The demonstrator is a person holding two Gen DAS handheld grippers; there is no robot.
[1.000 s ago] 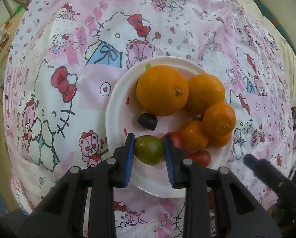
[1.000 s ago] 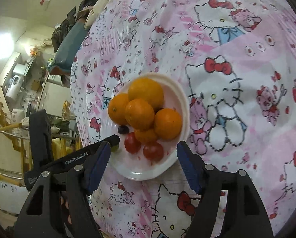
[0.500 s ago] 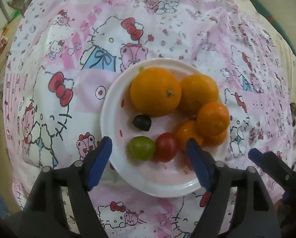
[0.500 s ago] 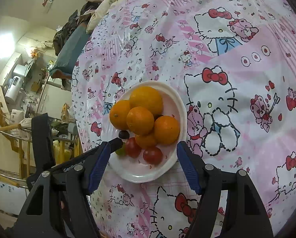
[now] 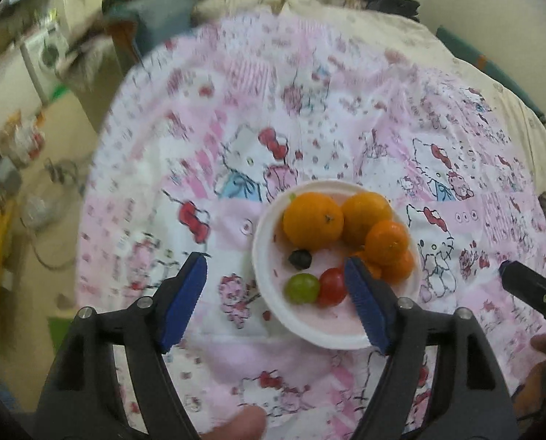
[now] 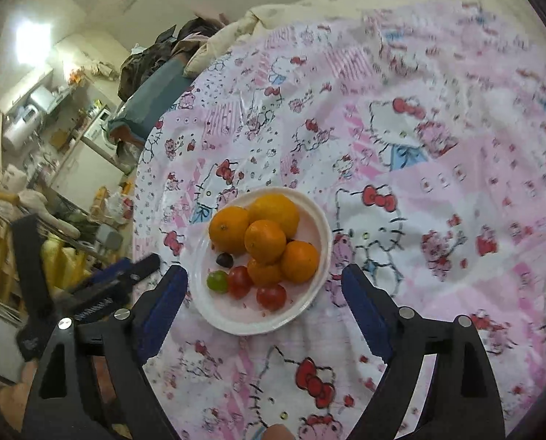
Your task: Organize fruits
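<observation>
Partly hidden oranges (image 5: 397, 267); left hand-held gripper (image 5: 276, 293) gapes empty, right hand-held gripper (image 6: 264, 304) opening, empty.

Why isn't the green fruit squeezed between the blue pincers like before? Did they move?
Yes. The left gripper has let go and pulled back from the white plate. The green fruit lies on the plate beside a red tomato.

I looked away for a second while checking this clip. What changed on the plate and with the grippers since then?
The left gripper let go of the green fruit, which now lies on the white plate beside a red tomato, and pulled back. The right gripper, empty, is opening and also backed off. The oranges and dark fruit stayed put.
</observation>
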